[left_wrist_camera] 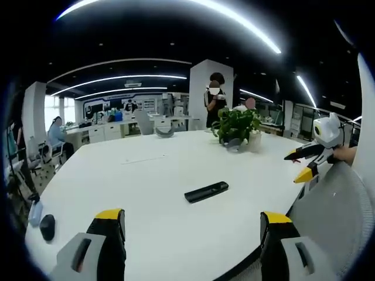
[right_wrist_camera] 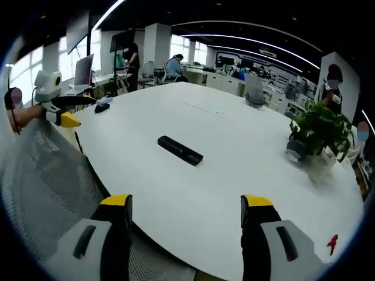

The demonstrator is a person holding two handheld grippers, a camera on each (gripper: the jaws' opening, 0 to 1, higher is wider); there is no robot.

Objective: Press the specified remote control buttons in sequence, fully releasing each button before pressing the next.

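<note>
Both grippers' (left_wrist_camera: pixel 193 225) (right_wrist_camera: pixel 186 211) jaws gape over the table (right_wrist_camera: pixel 234 134), apparently short of the remote (right_wrist_camera: pixel 180 150).

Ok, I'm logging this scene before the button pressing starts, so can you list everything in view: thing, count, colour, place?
remote control: 1, black, lying flat mid-table, nothing touching it
table: 1, white, large and rounded
potted plant: 1, green leaves in a pale pot, far side of the table
computer mouse: 1, dark, near the table's left edge in the left gripper view
mesh chair back: 1, grey, at the table's near edge
people: several, standing and seated beyond the table
left gripper: 1, black fingers with yellow tips, open, short of the remote
right gripper: 1, same colours, open, short of the remote
</note>
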